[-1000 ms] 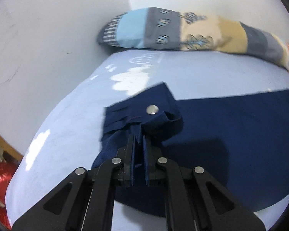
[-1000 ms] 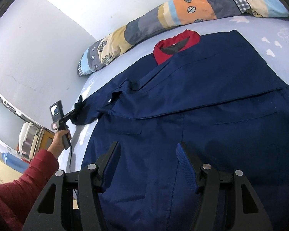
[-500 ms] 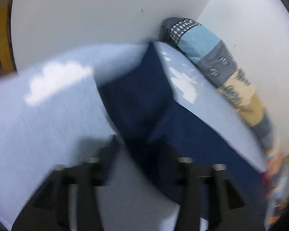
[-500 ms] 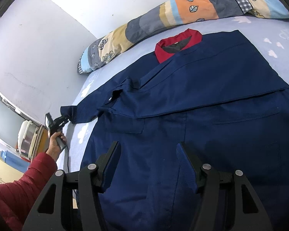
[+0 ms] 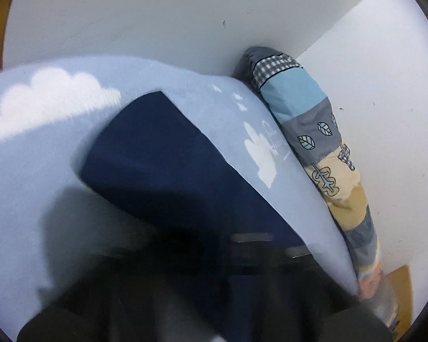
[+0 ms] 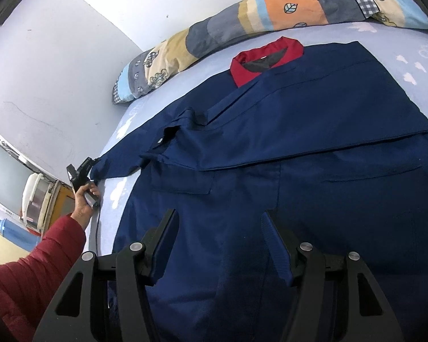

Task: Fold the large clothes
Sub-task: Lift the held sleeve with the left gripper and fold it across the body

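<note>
Right wrist view: nearest, at six o'clock, the right tool (image 6: pixel 218 239) hangs with its black jaws spread wide and nothing between them, just above the large navy-blue work jacket (image 6: pixel 299 148). That jacket lies spread flat on the pale-blue cloud-print bed sheet (image 6: pixel 214 57), its red collar (image 6: pixel 266 59) at twelve o'clock. At nine o'clock a hand (image 6: pixel 84 202) in a red quilted sleeve (image 6: pixel 34 273) holds the left tool (image 6: pixel 82 169) at the tip of the jacket's outstretched sleeve (image 6: pixel 119 162); its jaws have just been closing and are shut, though whether cloth is pinched I cannot tell. Farthest, a patchwork bolster pillow (image 6: pixel 242 14) lies along the white wall (image 6: pixel 71 42). Left wrist view is blurred, showing the sleeve on the sheet.
</note>
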The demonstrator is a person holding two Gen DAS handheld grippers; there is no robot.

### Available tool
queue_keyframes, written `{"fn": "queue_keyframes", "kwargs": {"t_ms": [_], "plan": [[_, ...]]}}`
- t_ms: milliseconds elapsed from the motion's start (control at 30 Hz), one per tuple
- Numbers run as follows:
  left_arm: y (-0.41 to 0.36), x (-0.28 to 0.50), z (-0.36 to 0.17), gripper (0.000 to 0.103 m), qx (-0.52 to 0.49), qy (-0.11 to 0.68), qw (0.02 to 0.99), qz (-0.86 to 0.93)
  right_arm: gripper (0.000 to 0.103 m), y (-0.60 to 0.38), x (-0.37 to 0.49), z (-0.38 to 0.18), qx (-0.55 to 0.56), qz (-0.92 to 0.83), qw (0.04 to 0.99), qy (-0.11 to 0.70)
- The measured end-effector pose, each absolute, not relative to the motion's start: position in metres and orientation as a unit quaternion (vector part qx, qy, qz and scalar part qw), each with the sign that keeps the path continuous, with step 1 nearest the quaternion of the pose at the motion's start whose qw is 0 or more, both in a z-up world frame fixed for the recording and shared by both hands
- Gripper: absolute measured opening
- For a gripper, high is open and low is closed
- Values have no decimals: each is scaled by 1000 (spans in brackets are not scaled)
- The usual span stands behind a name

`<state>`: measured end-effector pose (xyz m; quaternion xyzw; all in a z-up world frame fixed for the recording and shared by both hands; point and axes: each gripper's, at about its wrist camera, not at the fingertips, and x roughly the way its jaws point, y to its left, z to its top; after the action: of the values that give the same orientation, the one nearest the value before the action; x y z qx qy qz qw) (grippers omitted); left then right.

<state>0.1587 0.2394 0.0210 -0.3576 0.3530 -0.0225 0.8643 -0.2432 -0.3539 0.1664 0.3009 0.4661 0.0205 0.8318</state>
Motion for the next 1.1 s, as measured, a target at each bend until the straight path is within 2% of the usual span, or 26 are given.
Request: {"fn": "queue_keyframes", "kwargs": {"t_ms": [200,500,700,900,1100], "plan": [[231,137,52,1,-330,314,889,-42,63,-360,-244,167,310,9,833,459],[182,105,165,2,-289,288,907,-104,63,-385,-260,190,313,-28,851,421],[102,74,240,2,-241,290,913,-157,63,-421,-273,213,306,-87,866,385],[-12,38,308,2,-190,298,908,-225,63,-452,-295,228,329,-107,871,348],[-144,-4,330,2,-152,317,891,-289,63,-469,-321,248,328,-112,886,309]]}}
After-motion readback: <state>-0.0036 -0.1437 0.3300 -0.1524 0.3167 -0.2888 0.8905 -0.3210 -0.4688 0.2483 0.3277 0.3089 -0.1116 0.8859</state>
